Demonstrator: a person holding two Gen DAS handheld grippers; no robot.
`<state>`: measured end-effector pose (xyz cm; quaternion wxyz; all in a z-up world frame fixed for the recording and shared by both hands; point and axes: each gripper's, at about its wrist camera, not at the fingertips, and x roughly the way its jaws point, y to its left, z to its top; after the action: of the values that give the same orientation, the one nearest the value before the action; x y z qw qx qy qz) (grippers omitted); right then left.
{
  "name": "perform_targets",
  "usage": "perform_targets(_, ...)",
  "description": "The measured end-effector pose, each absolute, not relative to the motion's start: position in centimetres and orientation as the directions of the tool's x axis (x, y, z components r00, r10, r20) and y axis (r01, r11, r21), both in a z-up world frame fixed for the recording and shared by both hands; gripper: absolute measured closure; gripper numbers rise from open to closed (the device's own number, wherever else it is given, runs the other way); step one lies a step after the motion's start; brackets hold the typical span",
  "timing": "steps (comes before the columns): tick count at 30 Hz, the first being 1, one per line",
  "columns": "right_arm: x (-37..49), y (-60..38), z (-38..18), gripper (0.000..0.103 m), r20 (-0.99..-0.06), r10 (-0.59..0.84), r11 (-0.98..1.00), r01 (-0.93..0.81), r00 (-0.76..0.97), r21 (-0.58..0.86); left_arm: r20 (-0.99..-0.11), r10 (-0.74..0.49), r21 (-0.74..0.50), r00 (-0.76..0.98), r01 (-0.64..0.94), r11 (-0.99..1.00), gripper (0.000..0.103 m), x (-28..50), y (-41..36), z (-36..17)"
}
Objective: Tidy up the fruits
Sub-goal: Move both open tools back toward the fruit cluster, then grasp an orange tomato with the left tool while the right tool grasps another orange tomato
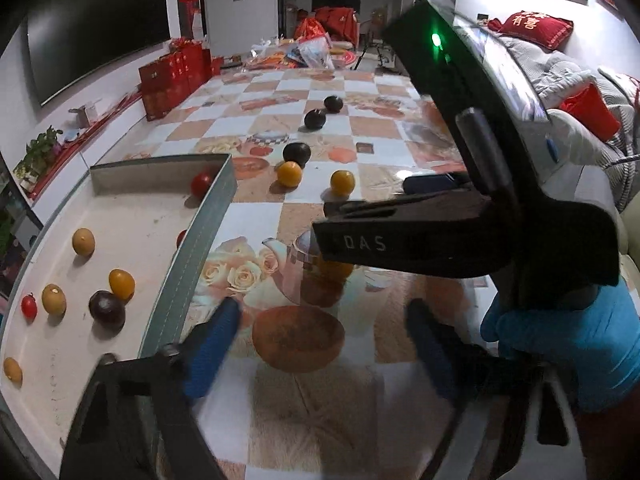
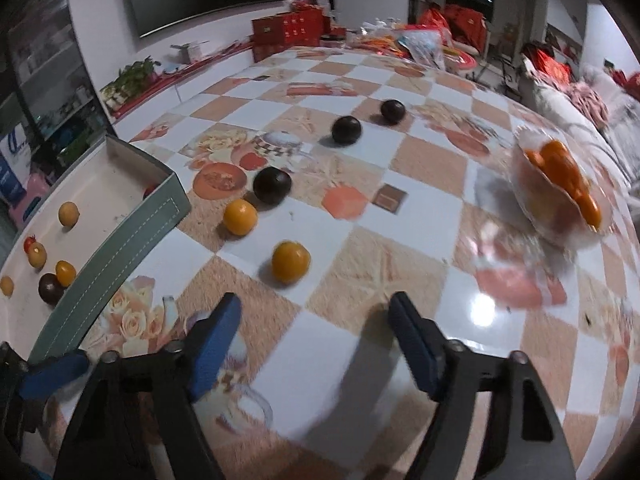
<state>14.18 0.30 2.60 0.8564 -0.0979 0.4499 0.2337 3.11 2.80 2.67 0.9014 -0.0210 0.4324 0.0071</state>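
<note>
Several fruits are lying in the tray point(image 1: 200, 236) at left; five are waiting on the counter point(image 2: 360, 320), both grippers' fingers point(image 2: 216, 340) gaping apart, empty.

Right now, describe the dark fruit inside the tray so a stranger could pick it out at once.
Start at the grey-green tray at the table's left edge. Among the small fruits on its pale floor, look toward the near end beside the long wall. The dark fruit sits there touching an orange fruit; it is the only near-black one in the tray and bigger than its yellow and red neighbours.
</note>
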Motion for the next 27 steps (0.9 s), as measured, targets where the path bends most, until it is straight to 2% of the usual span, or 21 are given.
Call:
perform_targets(2,14.5,0.8,2.6,0.035,-0.812,0.319,0.863,-0.505,0.489,0.035,-0.787,0.000,-0.036,0.617,-0.046,0.998,0.021,3.7,3.0,2.3)
perform_targets(6,14.8,1.6,2.7,0.063,-0.803,0.325,0.848,-0.530,0.499,0.013,-0.785,0.010,-0.040,0.620,-0.067,0.997,0.023,4.6,3.2,2.0)
perform_targets(11,15.3,1.7,2.7,0.079,-0.795,0.343,0.838,-0.546,0.500,0.018,-0.794,0.020,-0.034,0.607,-0.077,0.996,0.023,5.9,3.0,1.5)
perform_targets(12,15.4,1.6,2.7,0.080,-0.793,0.349,0.839,-0.543,0.499,0.028,-0.801,0.020,-0.037,0.598,-0.082,0.996,0.024,6.2,3.0,1.3)
perform_targets(16,15.7,0.9,2.7,0.080,-0.789,0.369,0.843,-0.535,0.491,0.061,-0.806,0.023,-0.026,0.592,-0.073,0.997,0.039,6.8,2.7,1.3)
perform_targets(17,15.7,0.7,2.8,0.080,-0.788,0.372,0.845,-0.531,0.491,0.069,-0.807,0.025,-0.021,0.590,-0.072,0.997,0.041,7.0,2.6,1.3)
perform_targets(21,15.3,-0.3,3.0,0.080,-0.781,0.386,0.853,-0.512,0.491,0.099,-0.804,0.015,-0.031,0.594,-0.068,0.997,0.065,7.1,2.8,1.5)
perform_targets(23,15.0,-0.8,3.1,0.080,-0.780,0.388,0.856,-0.507,0.491,0.107,-0.804,0.007,-0.038,0.594,-0.064,0.997,0.066,7.1,2.9,1.5)
perform_targets(24,14.8,-1.2,3.1,0.080,-0.779,0.391,0.857,-0.502,0.490,0.114,-0.801,-0.004,-0.046,0.598,-0.056,0.997,0.077,7.0,2.8,1.6)
perform_targets(25,14.5,-1.6,3.1,0.080,-0.780,0.391,0.860,-0.495,0.489,0.121,-0.800,-0.019,-0.056,0.599,-0.044,0.997,0.080,7.1,2.8,1.6)
perform_targets(27,14.1,-2.4,3.2,0.080,-0.780,0.397,0.865,-0.481,0.484,0.141,-0.798,-0.025,-0.060,0.602,-0.039,0.997,0.080,6.8,2.8,1.7)
